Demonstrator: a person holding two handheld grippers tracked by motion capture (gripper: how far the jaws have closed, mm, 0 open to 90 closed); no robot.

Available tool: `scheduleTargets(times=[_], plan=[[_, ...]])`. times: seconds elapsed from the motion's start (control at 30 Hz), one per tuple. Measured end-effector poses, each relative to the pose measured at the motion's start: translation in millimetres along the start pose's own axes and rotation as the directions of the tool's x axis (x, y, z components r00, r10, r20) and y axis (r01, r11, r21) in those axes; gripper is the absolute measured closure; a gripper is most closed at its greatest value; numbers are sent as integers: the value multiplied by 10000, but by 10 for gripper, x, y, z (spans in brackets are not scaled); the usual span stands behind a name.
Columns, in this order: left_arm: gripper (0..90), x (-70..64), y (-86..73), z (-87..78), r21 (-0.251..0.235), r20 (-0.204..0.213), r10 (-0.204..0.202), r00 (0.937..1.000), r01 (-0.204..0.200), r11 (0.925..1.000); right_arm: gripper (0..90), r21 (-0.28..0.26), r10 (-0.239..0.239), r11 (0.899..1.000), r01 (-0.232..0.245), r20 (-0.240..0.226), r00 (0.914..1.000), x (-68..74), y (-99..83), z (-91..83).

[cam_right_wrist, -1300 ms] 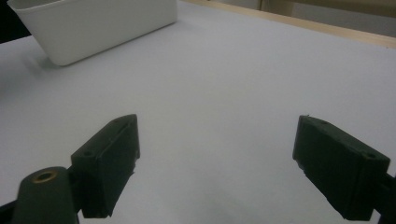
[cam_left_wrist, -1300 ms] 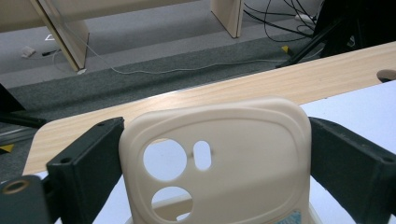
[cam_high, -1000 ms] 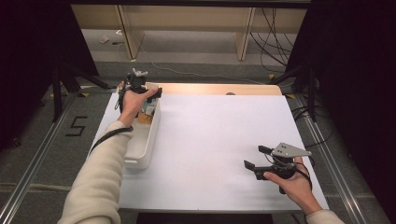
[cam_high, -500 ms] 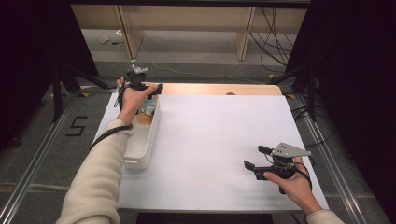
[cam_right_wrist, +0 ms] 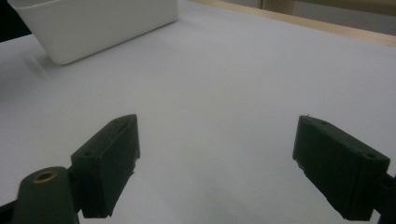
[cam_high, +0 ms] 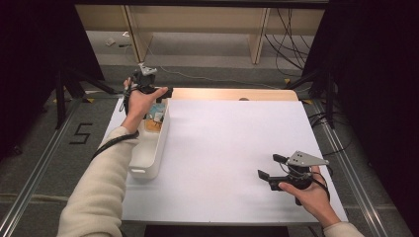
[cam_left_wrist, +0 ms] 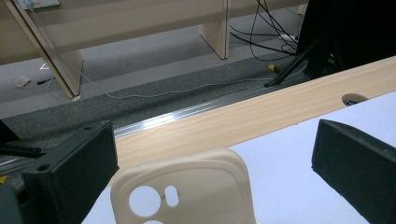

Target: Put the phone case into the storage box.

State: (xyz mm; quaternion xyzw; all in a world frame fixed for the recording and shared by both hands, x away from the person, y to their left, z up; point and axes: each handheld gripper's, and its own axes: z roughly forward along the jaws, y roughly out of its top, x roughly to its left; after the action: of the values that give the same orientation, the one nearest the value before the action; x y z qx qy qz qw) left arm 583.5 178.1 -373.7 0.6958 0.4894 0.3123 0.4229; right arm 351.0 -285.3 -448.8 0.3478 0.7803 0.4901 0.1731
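Observation:
My left gripper (cam_high: 164, 93) is held over the far end of a white bin (cam_high: 146, 163) at the table's left side. In the left gripper view its jaws (cam_left_wrist: 215, 140) stand wide apart. A cream phone case (cam_left_wrist: 187, 186) with camera cut-outs rises between them, touching neither jaw. My right gripper (cam_high: 270, 166) rests near the front right of the white table top (cam_high: 232, 138), open, with nothing between its fingers (cam_right_wrist: 217, 140). The bin's near wall (cam_right_wrist: 98, 23) shows far off in the right gripper view.
Small orange, blue and white items (cam_high: 156, 116) lie in the far end of the bin. A wooden strip (cam_high: 232, 94) with a round hole runs along the table's far edge. Beyond it are floor, cables and wooden legs.
The left hand has lifted its gripper a little up and away, toward the table's far edge. The right gripper has stayed where it was.

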Motion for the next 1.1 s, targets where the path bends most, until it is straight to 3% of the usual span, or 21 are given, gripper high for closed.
scheduleTargets(times=[0.13, 0.47, 0.8, 0.9, 1.1], plan=[[0, 3, -5, -70, -71, 159, -127, 9998, 128, 9999, 156, 17, -15, 10000, 15, 2, 10000, 0, 0, 0], [0, -64, 9, -222, -170, 467, 200, 9987, -192, 9997, 156, 19, -29, 10000, 29, 23, 10000, 3, 4, 0], [4, -134, -21, -381, -160, 868, 332, 9957, -319, 9994, 157, 11, -22, 10000, 22, 36, 10000, 2, 5, -3], [5, -148, -44, -430, -137, 1033, 185, 9945, -172, 9998, 157, 7, -21, 10000, 21, 45, 10000, 3, 6, -4], [6, -141, -84, -529, -302, 1162, 376, 9925, -343, 9990, 157, 12, -43, 10000, 43, 50, 10000, 3, 7, -2]])
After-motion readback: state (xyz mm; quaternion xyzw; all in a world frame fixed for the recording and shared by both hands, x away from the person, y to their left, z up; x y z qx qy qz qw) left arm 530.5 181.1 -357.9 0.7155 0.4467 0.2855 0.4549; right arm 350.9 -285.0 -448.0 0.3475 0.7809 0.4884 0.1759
